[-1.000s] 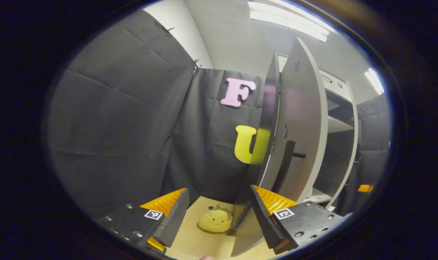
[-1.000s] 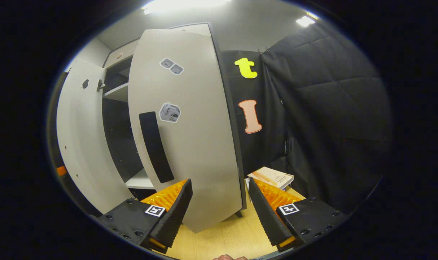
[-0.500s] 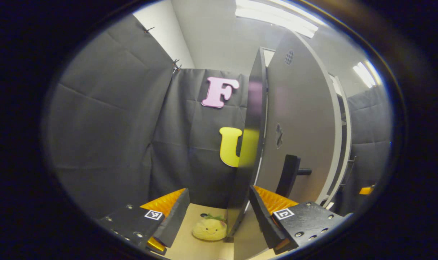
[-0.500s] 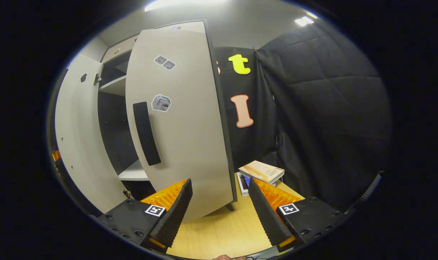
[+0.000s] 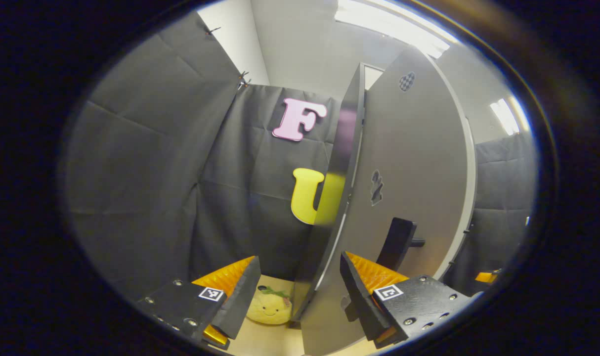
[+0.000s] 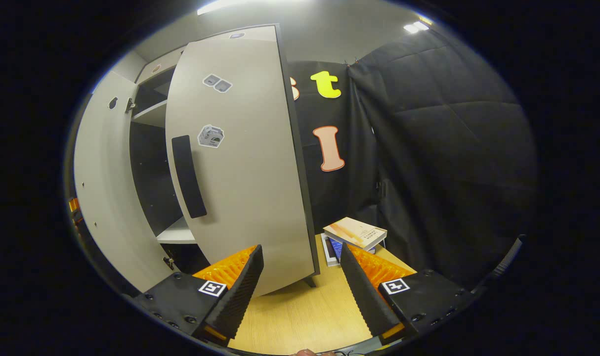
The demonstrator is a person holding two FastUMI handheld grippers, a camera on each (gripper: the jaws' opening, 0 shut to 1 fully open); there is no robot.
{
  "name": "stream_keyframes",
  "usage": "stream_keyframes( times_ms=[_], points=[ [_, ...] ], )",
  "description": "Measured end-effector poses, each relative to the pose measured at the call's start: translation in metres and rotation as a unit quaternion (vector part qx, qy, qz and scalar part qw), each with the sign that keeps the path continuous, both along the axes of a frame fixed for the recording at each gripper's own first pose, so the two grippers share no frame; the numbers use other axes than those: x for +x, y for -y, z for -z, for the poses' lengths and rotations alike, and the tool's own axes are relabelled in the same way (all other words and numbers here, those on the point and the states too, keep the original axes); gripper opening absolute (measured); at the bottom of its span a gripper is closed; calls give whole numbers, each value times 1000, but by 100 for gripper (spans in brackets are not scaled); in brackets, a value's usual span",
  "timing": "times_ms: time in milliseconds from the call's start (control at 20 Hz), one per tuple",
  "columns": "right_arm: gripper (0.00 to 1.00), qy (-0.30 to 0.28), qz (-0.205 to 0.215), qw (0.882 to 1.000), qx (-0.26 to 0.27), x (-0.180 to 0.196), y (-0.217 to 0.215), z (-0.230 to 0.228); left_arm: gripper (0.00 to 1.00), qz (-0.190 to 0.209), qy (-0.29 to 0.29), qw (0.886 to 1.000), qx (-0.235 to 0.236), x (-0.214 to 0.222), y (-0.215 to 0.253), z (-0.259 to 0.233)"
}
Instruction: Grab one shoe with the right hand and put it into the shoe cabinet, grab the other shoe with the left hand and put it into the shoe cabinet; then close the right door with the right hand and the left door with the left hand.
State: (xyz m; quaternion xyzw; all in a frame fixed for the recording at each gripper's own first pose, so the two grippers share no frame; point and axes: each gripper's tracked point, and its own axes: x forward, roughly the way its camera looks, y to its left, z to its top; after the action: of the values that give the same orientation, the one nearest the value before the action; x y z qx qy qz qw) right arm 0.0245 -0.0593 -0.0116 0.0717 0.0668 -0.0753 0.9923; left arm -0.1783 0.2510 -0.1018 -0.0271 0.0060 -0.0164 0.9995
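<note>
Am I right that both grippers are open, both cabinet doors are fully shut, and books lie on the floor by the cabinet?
Not quite: the doors are ajar. The right gripper view shows the right door and left door swung out, a shelf between them. Both grippers are open; the books are there.

Black quilted cloth walls (image 6: 453, 148), pale wood floor (image 6: 300, 316), white ceiling with strip lights (image 5: 389, 24), stacked books (image 6: 357, 233), yellow plush toy (image 5: 269, 307).

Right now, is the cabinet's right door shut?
No: the right door stands ajar, with dark interior and a shelf showing beside it.
</note>
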Motion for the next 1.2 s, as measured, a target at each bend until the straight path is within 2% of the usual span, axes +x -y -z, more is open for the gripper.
stream_keyframes(
  times_ms=[400,600,800,900,1050,1200],
  points=[
    [98,-1,-18,1000,-8,39,18,-14,95,8,-18,999,-34,6,70,20],
    [98,8,-35,999,5,56,25,-16,93,6,-23,1000,-12,17,102,25],
    [98,5,-50,999,12,68,41,-12,92,13,-22,1000,11,34,159,38],
    [98,6,-53,999,4,72,55,-9,92,-3,-22,999,25,45,178,44],
    [98,2,-62,998,-2,78,71,-1,93,-63,-6,997,46,47,180,42],
    [98,-18,-79,996,-23,86,84,19,93,-87,1,996,28,40,183,47]
  ],
)
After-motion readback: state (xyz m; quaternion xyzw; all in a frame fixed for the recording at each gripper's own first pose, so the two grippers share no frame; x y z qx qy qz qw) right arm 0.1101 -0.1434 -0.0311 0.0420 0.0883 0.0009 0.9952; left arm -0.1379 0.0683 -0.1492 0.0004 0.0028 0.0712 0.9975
